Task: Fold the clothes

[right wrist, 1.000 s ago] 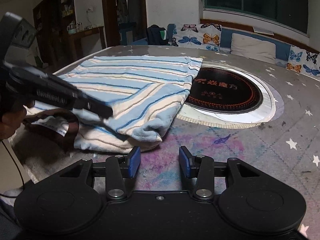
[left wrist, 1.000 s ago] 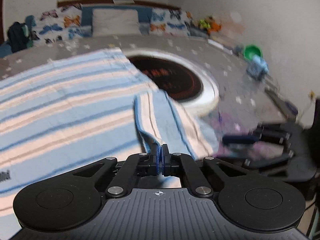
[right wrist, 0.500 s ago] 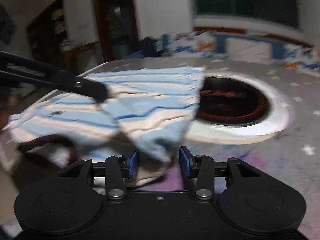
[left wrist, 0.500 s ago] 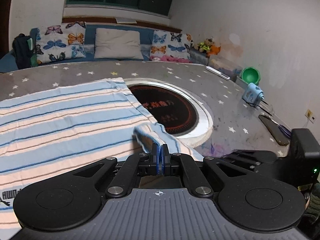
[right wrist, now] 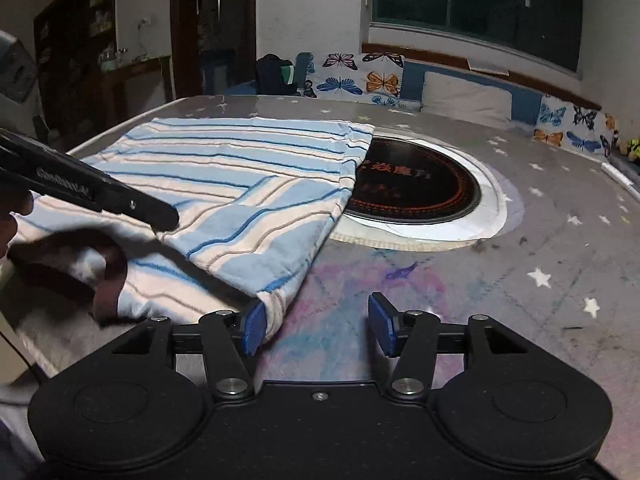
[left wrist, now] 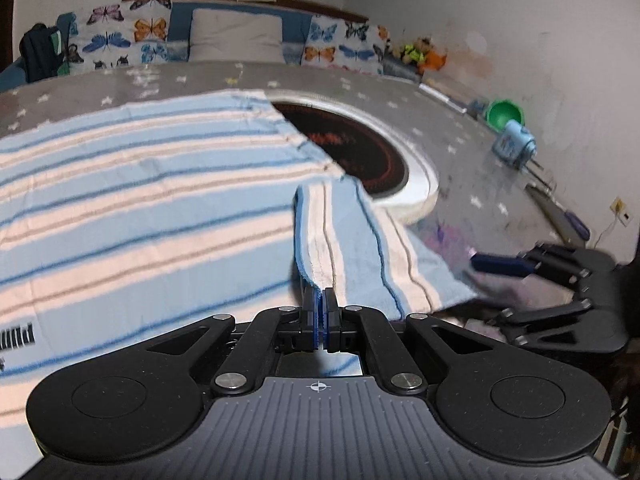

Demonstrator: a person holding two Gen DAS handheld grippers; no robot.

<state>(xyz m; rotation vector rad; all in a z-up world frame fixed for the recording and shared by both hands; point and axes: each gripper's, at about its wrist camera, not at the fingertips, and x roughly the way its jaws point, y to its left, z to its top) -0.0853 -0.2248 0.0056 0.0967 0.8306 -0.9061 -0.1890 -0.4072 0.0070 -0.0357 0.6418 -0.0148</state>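
Note:
A blue-and-cream striped shirt (left wrist: pixel 140 200) lies spread on the grey star-patterned table; it also shows in the right wrist view (right wrist: pixel 240 176). My left gripper (left wrist: pixel 321 320) is shut on the edge of a folded-over sleeve flap (left wrist: pixel 352 240) and holds it over the shirt body. In the right wrist view the left gripper (right wrist: pixel 168 216) comes in from the left above the shirt. My right gripper (right wrist: pixel 318 326) is open and empty, low at the shirt's near corner (right wrist: pixel 276 304), its left pad touching the fabric. It shows at the right of the left wrist view (left wrist: pixel 500 266).
A round black induction hob (right wrist: pixel 416 188) with a white rim is set into the table, partly under the shirt's edge. A green cup (left wrist: pixel 505 112), a blue mug (left wrist: pixel 514 147) and a dark flat object (left wrist: pixel 560 212) sit near the right wall. Butterfly cushions (right wrist: pixel 360 76) line the bench behind.
My left gripper has carried the sleeve flap back across the shirt and lower. My right gripper has settled at the shirt's near corner, still open.

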